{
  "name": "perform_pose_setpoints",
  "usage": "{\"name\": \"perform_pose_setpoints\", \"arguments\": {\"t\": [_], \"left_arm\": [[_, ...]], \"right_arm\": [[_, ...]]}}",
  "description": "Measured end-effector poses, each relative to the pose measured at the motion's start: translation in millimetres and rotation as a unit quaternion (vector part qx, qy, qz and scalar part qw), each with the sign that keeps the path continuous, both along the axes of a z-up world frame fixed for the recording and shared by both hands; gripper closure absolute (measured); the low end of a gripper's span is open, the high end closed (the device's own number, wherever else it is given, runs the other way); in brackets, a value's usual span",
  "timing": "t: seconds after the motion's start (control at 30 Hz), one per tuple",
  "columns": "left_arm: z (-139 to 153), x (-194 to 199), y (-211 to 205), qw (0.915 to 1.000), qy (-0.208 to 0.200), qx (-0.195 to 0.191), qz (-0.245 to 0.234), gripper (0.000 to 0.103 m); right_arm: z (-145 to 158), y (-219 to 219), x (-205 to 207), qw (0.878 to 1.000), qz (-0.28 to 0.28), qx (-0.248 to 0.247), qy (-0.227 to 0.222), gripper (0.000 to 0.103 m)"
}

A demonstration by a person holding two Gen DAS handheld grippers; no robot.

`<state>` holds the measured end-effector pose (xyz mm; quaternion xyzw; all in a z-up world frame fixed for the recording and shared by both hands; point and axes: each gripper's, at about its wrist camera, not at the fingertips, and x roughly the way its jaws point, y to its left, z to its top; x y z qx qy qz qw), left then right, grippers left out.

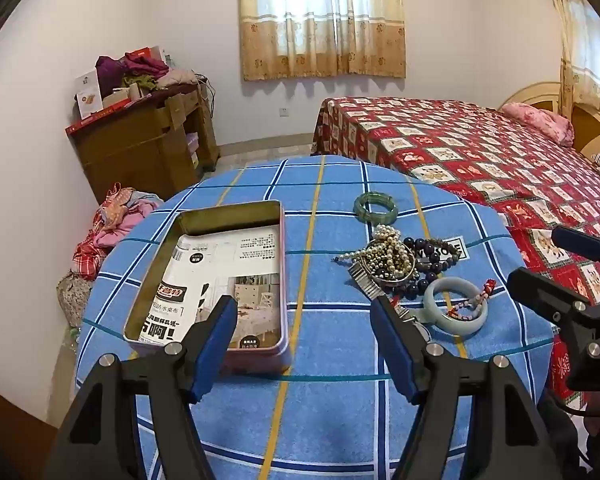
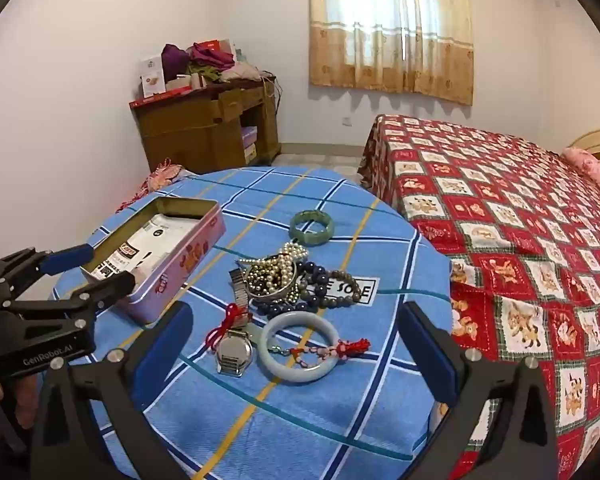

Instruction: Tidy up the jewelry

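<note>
While jaws gape, jewelry (image 2: 284,292) untouched.

1. Pink rectangular metal tin (image 2: 168,276): lidless, upright on the blue checked cloth, a printed paper sheet (image 1: 224,276) lying inside.
2. Dark green stone bangle (image 2: 312,227): flat, apart, beyond the heap.
3. Heap of pearl strands (image 2: 274,270) and dark bead bracelets (image 2: 332,286): tangled, right of the tin.
4. Pale jade bangle (image 2: 300,346): flat, red-tasselled bead cord (image 2: 332,350) across it.
5. Silver wristwatch (image 2: 234,350): face up, just beside the pale bangle.
</note>
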<state>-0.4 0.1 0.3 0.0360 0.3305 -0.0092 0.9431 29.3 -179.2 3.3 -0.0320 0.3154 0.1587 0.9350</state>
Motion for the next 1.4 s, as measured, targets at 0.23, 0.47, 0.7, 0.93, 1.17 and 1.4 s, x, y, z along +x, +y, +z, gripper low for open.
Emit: {"name": "perform_pose_setpoints", "arguments": {"t": [0.23,0.47,0.7,0.93,1.17,1.4], "left_arm": [[-2.0,-1.8,-2.3,1.0,0.006,-0.001,-0.001,0.034],[-1.6,-0.7,-1.1,1.0,0.006,-0.001,-0.003,0.034],[-4.8,-0.9,0.7,1.0,0.009,0.0,-0.002,0.034],[-5.0,-1.1,1.5,1.0,0.01,0.001,-0.002,0.034],[-5.6,-1.0,3.6,0.9999,0.011,0.001,-0.001,0.034],[-6.1,-0.7,6.2,0.9999,0.011,0.001,0.002,0.034]], "right_arm": [[-1.6,1.0,5.3,1.0,0.003,-0.005,0.007,0.0],[-7.7,2.1,3.2,1.0,0.002,0.002,-0.003,0.0],[0.1,2.4,-1.9,1.0,0.005,0.004,-0.002,0.0],[-1.8,4.5,-1.7,1.0,0.006,0.004,0.0,0.0],[-3.2,5.2,-1.6,1.0,0.005,0.007,0.001,0.0],[-3.1,5.2,-1.4,1.0,0.007,0.006,0.005,0.0]]}}
